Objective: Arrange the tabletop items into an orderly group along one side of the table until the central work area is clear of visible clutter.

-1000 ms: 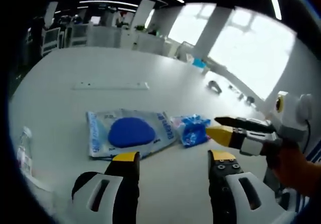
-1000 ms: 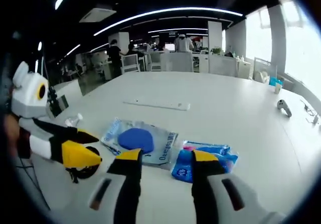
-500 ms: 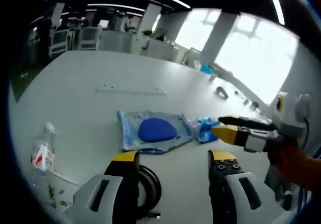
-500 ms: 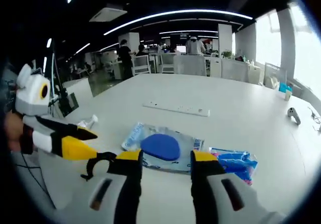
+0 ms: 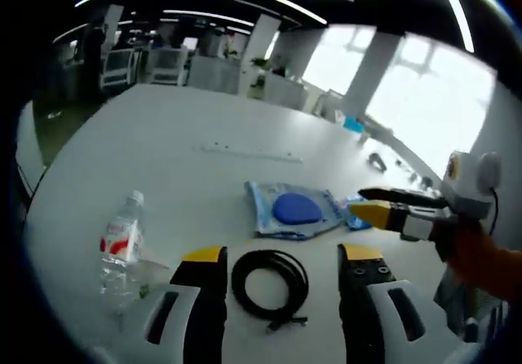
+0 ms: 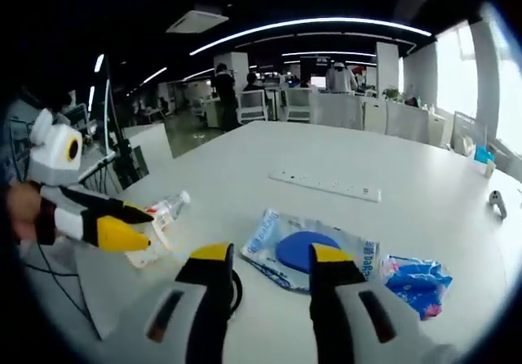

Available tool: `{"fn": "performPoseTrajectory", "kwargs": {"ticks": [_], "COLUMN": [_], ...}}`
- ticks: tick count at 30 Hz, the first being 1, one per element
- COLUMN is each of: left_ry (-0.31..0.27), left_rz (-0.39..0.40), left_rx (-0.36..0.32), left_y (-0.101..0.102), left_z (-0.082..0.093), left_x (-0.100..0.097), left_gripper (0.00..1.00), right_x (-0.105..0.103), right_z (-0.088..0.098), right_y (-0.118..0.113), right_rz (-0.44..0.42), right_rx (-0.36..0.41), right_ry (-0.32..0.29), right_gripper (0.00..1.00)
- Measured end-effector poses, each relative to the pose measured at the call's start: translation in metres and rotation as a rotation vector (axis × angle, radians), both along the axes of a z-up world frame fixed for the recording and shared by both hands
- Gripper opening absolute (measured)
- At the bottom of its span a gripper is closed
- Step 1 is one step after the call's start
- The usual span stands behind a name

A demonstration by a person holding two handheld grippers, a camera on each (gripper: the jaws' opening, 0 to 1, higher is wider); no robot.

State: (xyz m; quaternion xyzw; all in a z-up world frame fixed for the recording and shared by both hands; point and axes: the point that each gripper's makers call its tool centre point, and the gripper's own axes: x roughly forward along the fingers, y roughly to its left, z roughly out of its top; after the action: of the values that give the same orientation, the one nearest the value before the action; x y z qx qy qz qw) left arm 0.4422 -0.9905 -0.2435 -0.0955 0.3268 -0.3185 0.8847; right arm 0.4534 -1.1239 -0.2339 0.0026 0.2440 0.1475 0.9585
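A clear packet with a blue disc [image 5: 295,209] lies flat on the white table [image 5: 163,160], and a crumpled blue packet [image 5: 356,210] rests at its right end. A coiled black cable [image 5: 269,282] lies between the jaws of my left gripper [image 5: 281,255], which is open and holds nothing. A water bottle [image 5: 118,246] lies on its side to the left. My right gripper [image 5: 359,201] reaches in from the right over the blue packet. In the right gripper view, the right gripper [image 6: 271,254] is open before the disc packet [image 6: 310,250], blue packet [image 6: 418,281] and bottle [image 6: 163,217]. The left gripper [image 6: 145,227] is open beside the bottle.
A white power strip [image 5: 249,152] lies further back on the table [image 6: 245,168]. A small dark controller [image 5: 377,162] sits at the far right edge. Office desks, chairs and people stand beyond the table. The table's near edge runs just below the grippers.
Both cameras have pulled back from the packets, bringing the cable coil and the water bottle into view. The things on the table lie where they were; both grippers stay open.
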Motion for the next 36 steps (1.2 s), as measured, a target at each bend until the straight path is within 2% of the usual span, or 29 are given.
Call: {"fn": "performPoseTrajectory", "kwargs": {"ticks": [5, 12, 20, 26, 36], "left_ry": [0.005, 0.001, -0.002, 0.010, 0.036], "left_rz": [0.049, 0.091, 0.120, 0.145, 0.183], "left_rx": [0.014, 0.018, 0.013, 0.020, 0.029], "left_y": [0.038, 0.072, 0.099, 0.122, 0.149], "left_z": [-0.003, 0.000, 0.000, -0.009, -0.025], "left_x": [0.003, 0.008, 0.010, 0.006, 0.001], "left_gripper": [0.50, 0.51, 0.51, 0.50, 0.50], "right_x": [0.009, 0.020, 0.028, 0.031, 0.035], "right_z": [0.005, 0.006, 0.007, 0.008, -0.007], "right_y": [0.024, 0.069, 0.104, 0.131, 0.163], "right_rz": [0.037, 0.117, 0.188, 0.270, 0.367], "right_rx": [0.009, 0.017, 0.016, 0.041, 0.042], "right_ry": [-0.009, -0.009, -0.004, -0.007, 0.041], "right_gripper": [0.35, 0.35, 0.35, 0.34, 0.35]}}
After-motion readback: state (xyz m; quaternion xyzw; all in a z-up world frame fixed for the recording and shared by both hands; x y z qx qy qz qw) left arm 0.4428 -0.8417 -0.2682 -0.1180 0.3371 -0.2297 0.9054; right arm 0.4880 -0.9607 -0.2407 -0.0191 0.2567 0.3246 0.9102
